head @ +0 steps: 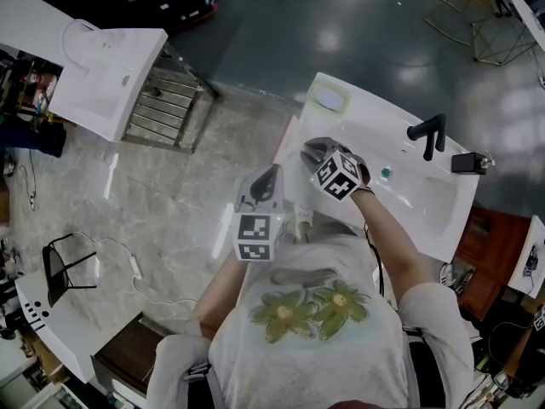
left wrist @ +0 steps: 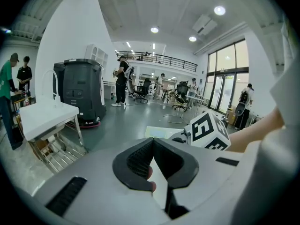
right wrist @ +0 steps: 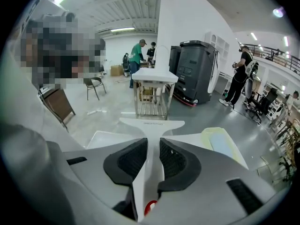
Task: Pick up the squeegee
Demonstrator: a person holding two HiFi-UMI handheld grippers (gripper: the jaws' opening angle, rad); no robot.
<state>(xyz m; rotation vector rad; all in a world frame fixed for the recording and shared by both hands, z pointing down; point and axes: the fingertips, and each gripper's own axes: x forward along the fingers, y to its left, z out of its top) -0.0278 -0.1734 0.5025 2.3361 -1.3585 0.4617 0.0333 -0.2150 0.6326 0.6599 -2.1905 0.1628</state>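
White sink top [head: 426,207] with black faucet [head: 430,133] is seen right of centre, the person's torso below it. Right forearm [head: 393,239] is stretched forward and up-left from the shoulder, with the right gripper [head: 317,150] held over the sink's near-left edge and its marker cube [head: 339,175] turned up. Left arm is bent, elbow out to the left, and the left gripper [head: 271,175] is held close to the chest, just beside the right one, pointing away from the body. Right jaws are closed narrow on the squeegee [right wrist: 151,125]: its white handle is clamped between the pads and its T-shaped head sticks out ahead of the tips. Left jaws are closed tip to tip [left wrist: 153,142], with nothing gripped; a fingertip [left wrist: 148,173] is seen through the gap behind the tips.
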